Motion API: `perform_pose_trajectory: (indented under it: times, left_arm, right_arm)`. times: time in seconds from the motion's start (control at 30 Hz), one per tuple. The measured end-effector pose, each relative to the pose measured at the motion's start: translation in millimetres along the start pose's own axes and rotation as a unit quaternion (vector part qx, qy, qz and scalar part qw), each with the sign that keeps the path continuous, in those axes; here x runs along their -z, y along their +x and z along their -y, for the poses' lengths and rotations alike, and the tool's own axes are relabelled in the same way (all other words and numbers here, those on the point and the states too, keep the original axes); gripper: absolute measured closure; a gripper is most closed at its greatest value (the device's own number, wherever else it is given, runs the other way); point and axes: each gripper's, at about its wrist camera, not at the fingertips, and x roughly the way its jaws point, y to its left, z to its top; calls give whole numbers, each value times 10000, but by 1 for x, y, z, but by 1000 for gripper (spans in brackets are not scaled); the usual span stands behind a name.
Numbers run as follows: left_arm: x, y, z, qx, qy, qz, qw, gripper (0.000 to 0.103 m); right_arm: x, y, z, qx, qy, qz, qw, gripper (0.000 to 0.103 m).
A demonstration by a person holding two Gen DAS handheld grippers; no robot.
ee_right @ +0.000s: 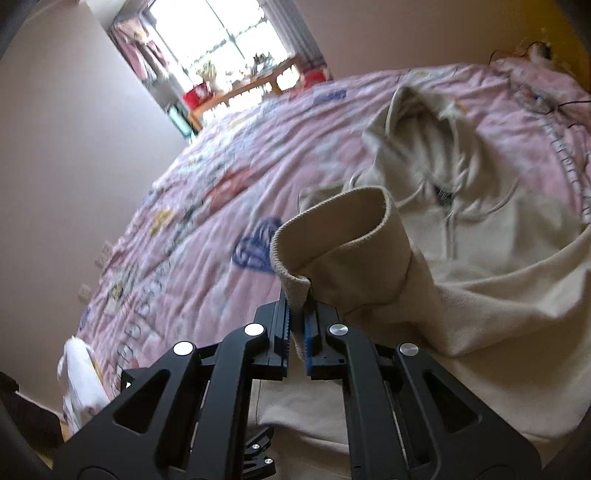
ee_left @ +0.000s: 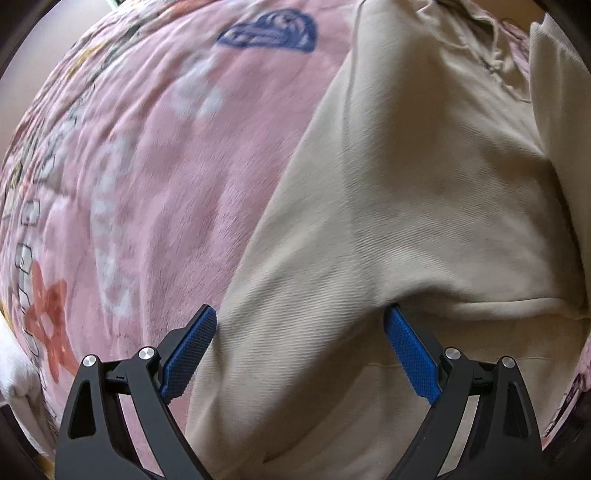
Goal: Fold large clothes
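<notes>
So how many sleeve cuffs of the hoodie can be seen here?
1. The ribbed cuff is clamped in the right hand-held gripper, lifted above the cream hoodie lying on the pink bedspread. The other cuff may be hidden.

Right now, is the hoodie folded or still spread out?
Partly folded: the right gripper is shut on the sleeve cuff, carrying it over the hoodie body, which lies spread on the bedspread.

A big bed (ee_right: 207, 229) fills the room, covered with a pink blanket (ee_left: 177, 184) that has flowers and blue shapes on it. Plain pale walls (ee_right: 74, 129) stand beside it. Bright daylight comes through a window (ee_right: 225, 33) at the far end, above a wooden shelf (ee_right: 255, 83) with plants.
</notes>
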Motion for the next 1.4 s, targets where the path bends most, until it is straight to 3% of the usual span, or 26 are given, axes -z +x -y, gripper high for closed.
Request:
perform_pose_trajectory:
  times: [0.33,0.6,0.73,0.83,0.9,0.97,1.03,1.17,1.23,1.33,1.4]
  left_arm:
    - [6,35,-13,108,-172,-235,9995,7]
    - [11,44,0,18,-103,-109,9999,6]
    - [22,44,4,-16,-43,-9,10000,6]
    - [25,42,1,-64,-25,44,10000,6]
    - [27,41,2,-84,-37,69,9999,6]
    - [30,39,3,-88,-59,100,9999,6]
    - [31,31,3,-83,-78,104,9999,7]
    - [35,18,0,-76,-166,28,9998,7]
    - [38,5,-1,-165,-154,110,9997,8]
    - [39,-31,-2,-142,-151,466,9987,8]
    - [35,-56,3,-88,-96,739,9972,8]
  right_arm:
    - [42,74,-30,161,-650,-1007,9927,97]
    - [55,110,-30,147,-625,-1452,9873,97]
    - [63,130,-27,236,-624,-1877,9800,94]
    - [62,133,-25,209,-546,-1919,9797,92]
    - [59,129,-26,18,-403,-1897,9810,81]
    - [55,118,-32,-290,-279,-1819,9825,64]
    - [52,102,-44,-531,-342,-1654,9842,55]
    - [38,47,-58,-1146,-446,-1231,9847,55]
    - [26,1,-43,-1341,-217,-734,9880,54]
    - [20,-53,6,-1047,252,-103,9941,51]
    - [22,-82,51,-583,610,212,9962,51]
